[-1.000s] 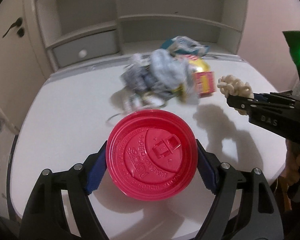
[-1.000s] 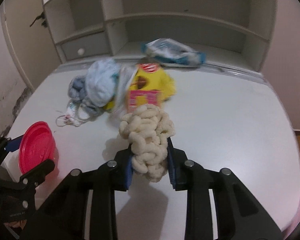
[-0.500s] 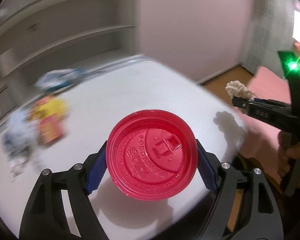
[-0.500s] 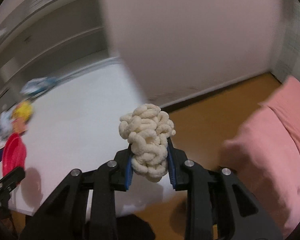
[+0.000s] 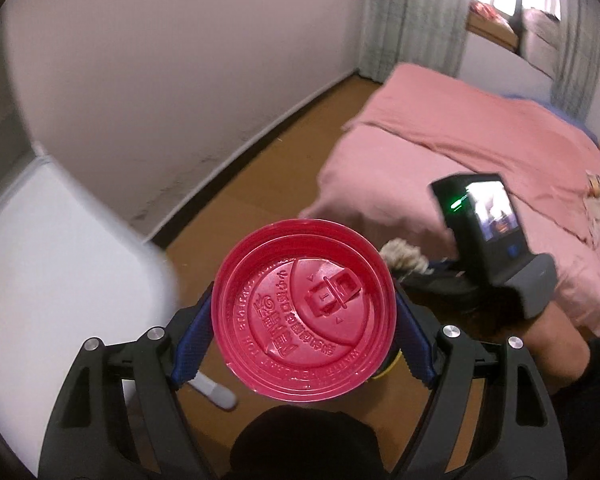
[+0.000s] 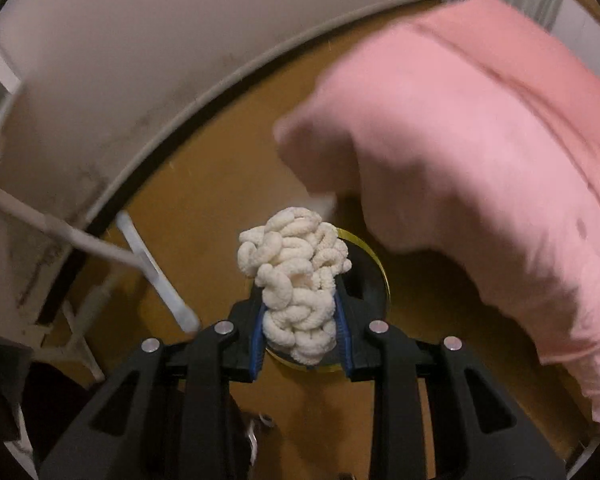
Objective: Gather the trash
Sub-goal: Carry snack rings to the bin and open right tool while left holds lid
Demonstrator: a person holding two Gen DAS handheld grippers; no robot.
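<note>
Left gripper point(image 5: 304, 316) fingers spread wide, clamping red plastic cup lid point(image 5: 304, 310) by opposite rims: light, thin, likely slippery. Right gripper point(image 6: 300, 312) fingers narrow, squeezing soft cream knotted yarn bundle point(image 6: 296, 280) mid-body, above yellow-rimmed bin point(image 6: 376, 280) on floor.

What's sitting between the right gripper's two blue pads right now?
In the right wrist view, a cream knotted bundle is pinched between the right gripper's pads.
</note>
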